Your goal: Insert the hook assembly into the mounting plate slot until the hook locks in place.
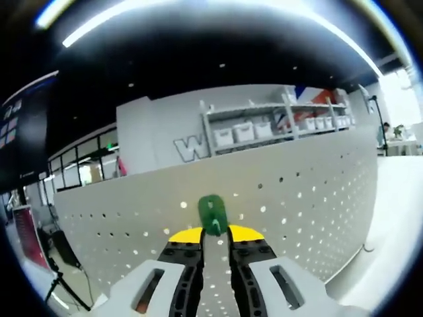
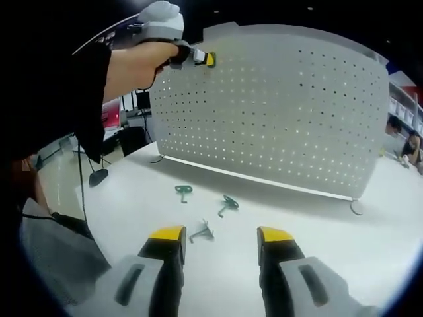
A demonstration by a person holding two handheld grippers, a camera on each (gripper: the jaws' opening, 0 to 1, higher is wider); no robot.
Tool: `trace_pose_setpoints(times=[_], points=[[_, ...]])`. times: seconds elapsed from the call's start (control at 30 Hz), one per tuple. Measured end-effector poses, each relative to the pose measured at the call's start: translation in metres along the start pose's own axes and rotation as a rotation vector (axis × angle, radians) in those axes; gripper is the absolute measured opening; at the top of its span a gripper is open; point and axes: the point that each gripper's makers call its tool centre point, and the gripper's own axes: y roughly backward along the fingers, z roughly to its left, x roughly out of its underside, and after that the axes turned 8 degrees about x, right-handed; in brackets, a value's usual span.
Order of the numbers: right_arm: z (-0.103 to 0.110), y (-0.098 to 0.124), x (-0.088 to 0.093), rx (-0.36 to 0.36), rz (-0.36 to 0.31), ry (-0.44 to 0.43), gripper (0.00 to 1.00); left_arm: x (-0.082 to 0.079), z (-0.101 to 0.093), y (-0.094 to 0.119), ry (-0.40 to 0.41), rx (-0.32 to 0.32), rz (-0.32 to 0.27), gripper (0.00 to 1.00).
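Left gripper view: left gripper (image 1: 215, 232) raised at pegboard (image 1: 297, 198), pinching green hook (image 1: 213, 214); right gripper (image 2: 219, 236) low, jaws apart, holding nothing.

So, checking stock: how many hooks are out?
4: one green hook in the left gripper at the pegboard; three hooks on the table.

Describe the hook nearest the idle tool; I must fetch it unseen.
Start at the white pegboard standing on the table. Three green hooks lie before it; the nearest hook lies between the right tool tips, paler and greyer than the two beyond it.
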Motion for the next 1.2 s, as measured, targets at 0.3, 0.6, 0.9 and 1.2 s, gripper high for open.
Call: trace_pose_setpoints(times=[0.3, 0.6, 0.9, 1.2], points=[[0.0, 0.0, -0.001, -0.002, -0.005, 0.003, 0.41, 0.007, -0.009, 0.008, -0.007, 0.023, 0.01, 0.16], [0.001, 0.0, -0.003, -0.005, -0.007, 0.012, 0.41, 0.02, -0.012, 0.018, -0.012, 0.048, 0.025, 0.18], [0.001, 0.0, -0.005, -0.005, -0.016, 0.018, 0.41, 0.026, -0.012, 0.037, -0.009, 0.067, 0.031, 0.18], [0.004, -0.001, -0.007, -0.011, -0.021, 0.026, 0.41, 0.036, -0.013, 0.058, -0.015, 0.079, 0.045, 0.18]])
